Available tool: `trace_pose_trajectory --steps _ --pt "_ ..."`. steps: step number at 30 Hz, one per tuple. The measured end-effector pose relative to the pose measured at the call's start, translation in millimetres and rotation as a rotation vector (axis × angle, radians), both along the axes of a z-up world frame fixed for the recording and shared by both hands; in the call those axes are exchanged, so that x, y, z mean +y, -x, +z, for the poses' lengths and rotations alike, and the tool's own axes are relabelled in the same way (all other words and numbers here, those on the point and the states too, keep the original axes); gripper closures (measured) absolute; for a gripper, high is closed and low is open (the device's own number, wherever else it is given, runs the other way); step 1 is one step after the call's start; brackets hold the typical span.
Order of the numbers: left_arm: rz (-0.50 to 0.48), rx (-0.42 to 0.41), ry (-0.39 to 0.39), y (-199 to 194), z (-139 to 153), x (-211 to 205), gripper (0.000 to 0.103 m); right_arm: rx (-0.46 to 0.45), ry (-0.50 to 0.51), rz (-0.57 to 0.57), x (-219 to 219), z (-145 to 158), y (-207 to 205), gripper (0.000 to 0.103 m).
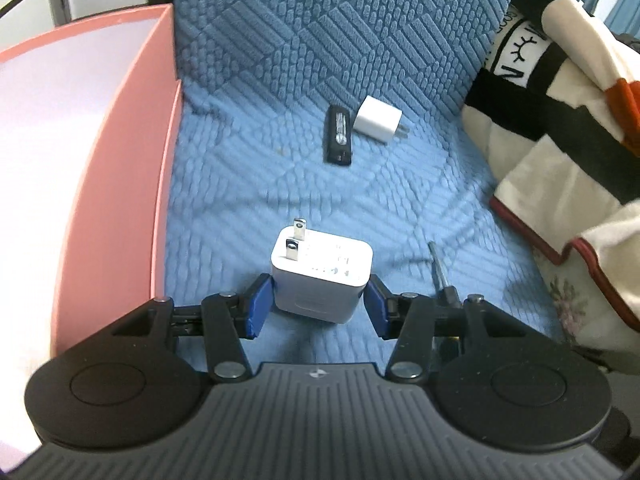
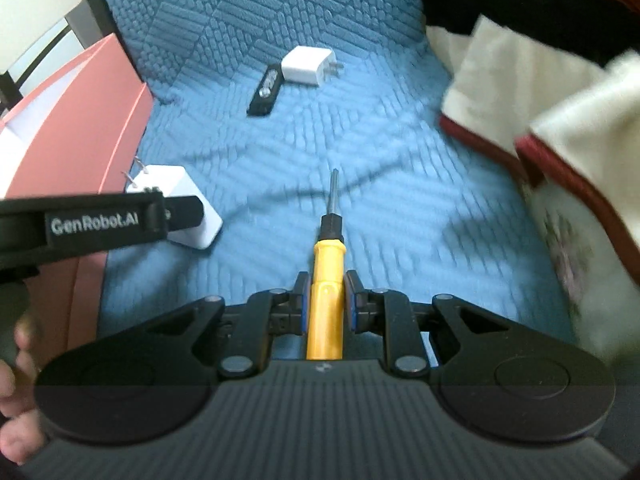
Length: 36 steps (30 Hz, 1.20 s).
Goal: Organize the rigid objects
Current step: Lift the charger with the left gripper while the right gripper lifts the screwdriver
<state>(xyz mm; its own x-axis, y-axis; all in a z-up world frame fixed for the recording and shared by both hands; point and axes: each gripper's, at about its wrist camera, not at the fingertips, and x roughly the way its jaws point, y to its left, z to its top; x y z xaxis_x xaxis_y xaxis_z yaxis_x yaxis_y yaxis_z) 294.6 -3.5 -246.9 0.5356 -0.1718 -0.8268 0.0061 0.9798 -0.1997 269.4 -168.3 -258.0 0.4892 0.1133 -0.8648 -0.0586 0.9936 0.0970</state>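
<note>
My left gripper (image 1: 320,304) is shut on a large white charger (image 1: 320,276) with its prongs pointing forward, just above the blue quilted cushion (image 1: 360,184). The same charger (image 2: 188,208) shows in the right wrist view behind the left gripper's arm (image 2: 96,220). My right gripper (image 2: 326,300) is shut on a yellow-handled screwdriver (image 2: 326,280), its black collar and metal tip pointing forward. The screwdriver tip (image 1: 438,268) shows in the left wrist view. A small white charger (image 1: 378,120) and a black USB stick (image 1: 338,136) lie farther back.
A pink box (image 1: 120,128) with a pale inside stands along the left side of the cushion; it also shows in the right wrist view (image 2: 72,120). A cream, black and red blanket (image 1: 560,120) is piled on the right. The upholstered backrest (image 1: 340,20) rises behind.
</note>
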Motion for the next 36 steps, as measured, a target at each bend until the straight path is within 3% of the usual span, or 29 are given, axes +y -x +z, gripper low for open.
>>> trace_pose_trajectory --steps 6,13,17,23,31,36 --pt "0.033 0.018 0.017 34 -8 -6 0.047 0.000 0.004 0.017 5 -4 28 0.081" --pt "0.047 0.040 0.053 35 -12 -2 0.045 -0.024 0.015 0.015 4 -9 22 0.078" --pt "0.061 0.035 0.073 33 -11 -1 0.034 -0.046 0.028 0.009 5 -11 19 0.078" --pt "0.068 0.020 0.073 31 -10 0 0.034 -0.081 0.073 0.041 11 -13 19 0.083" --pt "0.048 -0.020 0.074 28 -11 -1 0.036 -0.115 0.083 -0.004 4 -13 14 0.083" --pt "0.049 -0.037 0.039 25 -13 -5 0.040 -0.116 0.081 -0.007 4 -15 9 0.083"
